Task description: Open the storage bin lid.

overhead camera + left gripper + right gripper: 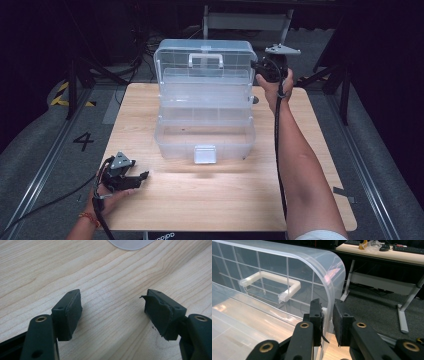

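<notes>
You have a light wooden table (225, 200) carrying a clear plastic toolbox (205, 135) that stands open near its far middle, while your left gripper (131, 181) rests on the near left corner, its jaws apart.

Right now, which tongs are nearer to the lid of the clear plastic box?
Right. The right tongs are shut on the side edge of the raised lid. The left tongs are open over the table, apart from the box.
</notes>
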Demonstrator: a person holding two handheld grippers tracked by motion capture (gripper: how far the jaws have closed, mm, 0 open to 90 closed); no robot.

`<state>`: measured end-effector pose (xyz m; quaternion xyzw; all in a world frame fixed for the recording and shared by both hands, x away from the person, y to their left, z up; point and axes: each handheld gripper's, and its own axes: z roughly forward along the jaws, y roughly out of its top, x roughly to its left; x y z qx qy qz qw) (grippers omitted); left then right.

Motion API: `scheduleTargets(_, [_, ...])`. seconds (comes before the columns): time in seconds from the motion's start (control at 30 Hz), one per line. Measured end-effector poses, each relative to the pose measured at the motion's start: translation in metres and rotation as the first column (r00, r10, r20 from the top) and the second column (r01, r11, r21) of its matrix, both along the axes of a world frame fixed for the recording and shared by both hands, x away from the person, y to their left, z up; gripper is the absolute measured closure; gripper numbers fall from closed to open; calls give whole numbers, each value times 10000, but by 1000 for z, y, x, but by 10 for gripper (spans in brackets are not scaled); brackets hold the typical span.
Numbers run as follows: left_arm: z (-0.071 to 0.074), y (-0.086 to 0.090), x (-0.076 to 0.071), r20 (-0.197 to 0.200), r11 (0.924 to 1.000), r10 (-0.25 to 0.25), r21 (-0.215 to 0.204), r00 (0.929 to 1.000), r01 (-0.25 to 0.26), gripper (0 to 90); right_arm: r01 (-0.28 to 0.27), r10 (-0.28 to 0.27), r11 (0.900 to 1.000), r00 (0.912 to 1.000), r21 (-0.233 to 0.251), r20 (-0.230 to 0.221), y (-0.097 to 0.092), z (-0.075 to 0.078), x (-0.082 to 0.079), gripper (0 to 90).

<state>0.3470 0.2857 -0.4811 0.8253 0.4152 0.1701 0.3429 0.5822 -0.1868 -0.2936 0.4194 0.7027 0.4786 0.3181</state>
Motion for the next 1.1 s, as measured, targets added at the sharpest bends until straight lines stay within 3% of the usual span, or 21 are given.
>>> scheduleTargets(0.27, [0,0,0,-15,10000,-25,-14,10000,25,306,62,-63,9998,10000,-214,-52,2,0,10,785])
scheduleTargets(0.53, [0,0,0,-9,10000,-21,-10,10000,21,305,90,-86,9999,9993,118,-356,1,0,18,788])
scheduleTargets(1.1, [0,0,0,-29,10000,-41,-28,10000,41,302,193,-206,9993,9990,-315,-409,6,0,26,779])
